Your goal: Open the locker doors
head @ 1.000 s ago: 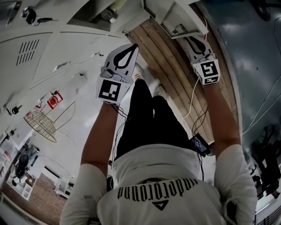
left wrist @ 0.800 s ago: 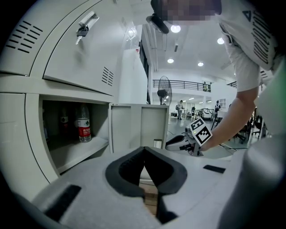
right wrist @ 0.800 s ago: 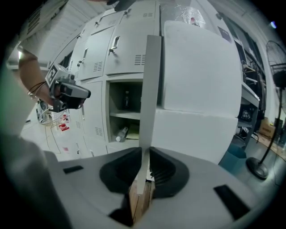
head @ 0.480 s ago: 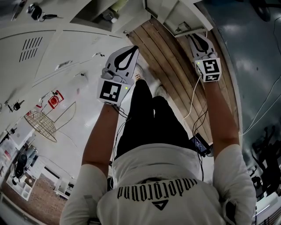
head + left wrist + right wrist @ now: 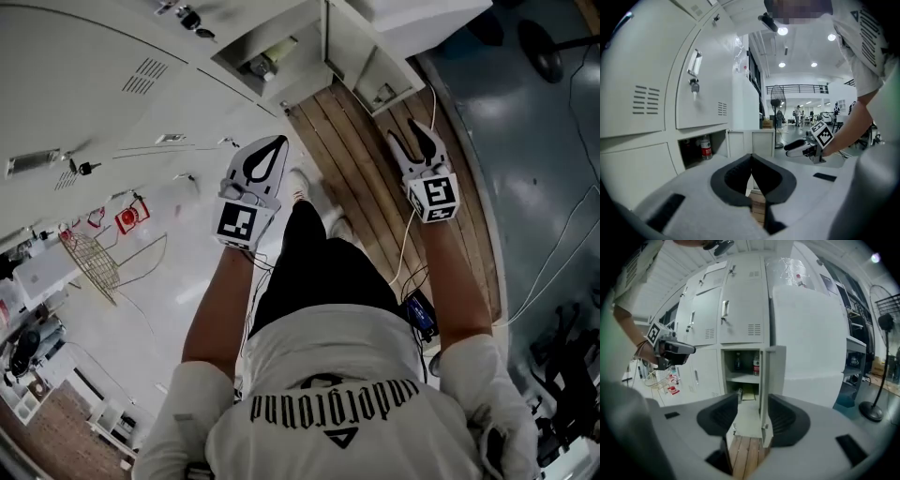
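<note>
The white locker bank (image 5: 84, 84) fills the upper left of the head view. One low compartment (image 5: 742, 376) stands open with its door (image 5: 767, 390) swung out edge-on; bottles (image 5: 756, 365) sit on its shelf. My right gripper (image 5: 752, 401) faces that door's edge from a short way off. Its jaws have just been opening and stand wide with nothing between them; it also shows in the head view (image 5: 414, 133). My left gripper (image 5: 270, 142) hangs left of the open compartment (image 5: 272, 56), its jaws closed tip to tip on nothing (image 5: 751, 158). The lockers above (image 5: 740, 319) are closed.
A closed door with a handle and a hanging key (image 5: 695, 84) is close on the left. Wooden floor planks (image 5: 375, 187) run under the lockers. A wire basket (image 5: 89, 262) lies at the left, a standing fan (image 5: 881, 366) at the right, and a cable (image 5: 408, 244) trails down.
The right gripper has let go of the open door's edge, opened its jaws and drawn back. Both grippers have risen, and more of the upper lockers shows in the head view.
</note>
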